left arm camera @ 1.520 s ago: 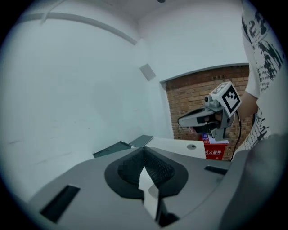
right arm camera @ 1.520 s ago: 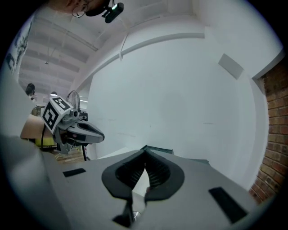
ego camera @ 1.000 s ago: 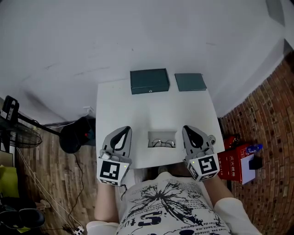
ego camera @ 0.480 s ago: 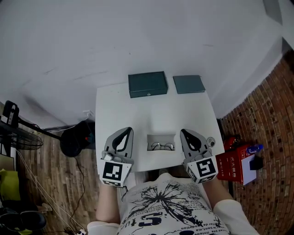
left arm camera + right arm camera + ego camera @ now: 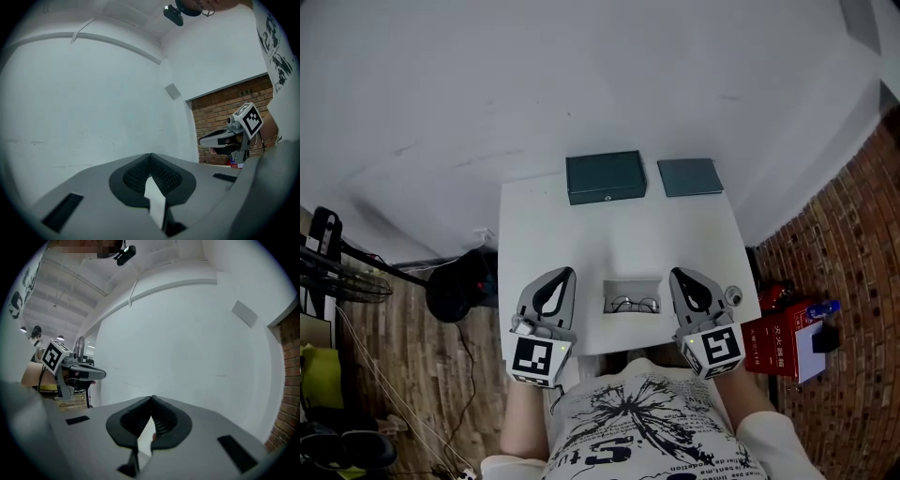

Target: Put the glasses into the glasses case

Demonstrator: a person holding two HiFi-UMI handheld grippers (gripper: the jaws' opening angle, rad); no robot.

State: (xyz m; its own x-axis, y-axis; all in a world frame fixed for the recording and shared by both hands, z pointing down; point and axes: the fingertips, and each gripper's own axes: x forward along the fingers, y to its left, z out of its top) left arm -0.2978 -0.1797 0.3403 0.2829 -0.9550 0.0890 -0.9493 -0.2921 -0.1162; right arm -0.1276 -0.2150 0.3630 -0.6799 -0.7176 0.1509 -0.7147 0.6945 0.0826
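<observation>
In the head view a pair of thin-rimmed glasses (image 5: 635, 304) lies in a shallow white tray (image 5: 632, 283) near the front edge of the white table (image 5: 544, 225). A closed dark green glasses case (image 5: 605, 177) stands at the table's far edge. My left gripper (image 5: 565, 273) rests left of the tray and my right gripper (image 5: 676, 274) right of it, both apart from it. Each is shut with nothing held. The left gripper view shows its jaws (image 5: 150, 154) meeting at the tip; so does the right gripper view (image 5: 152, 397).
A flat teal rectangle (image 5: 689, 176) lies right of the case. A red box (image 5: 773, 337) sits on the brick-patterned floor at the right. A black round object (image 5: 455, 286) and cables lie on the wooden floor at the left. A white wall stands behind the table.
The head view has drifted slightly, so everything sits a little lower in the picture. Both grippers, the glasses and the case keep their places.
</observation>
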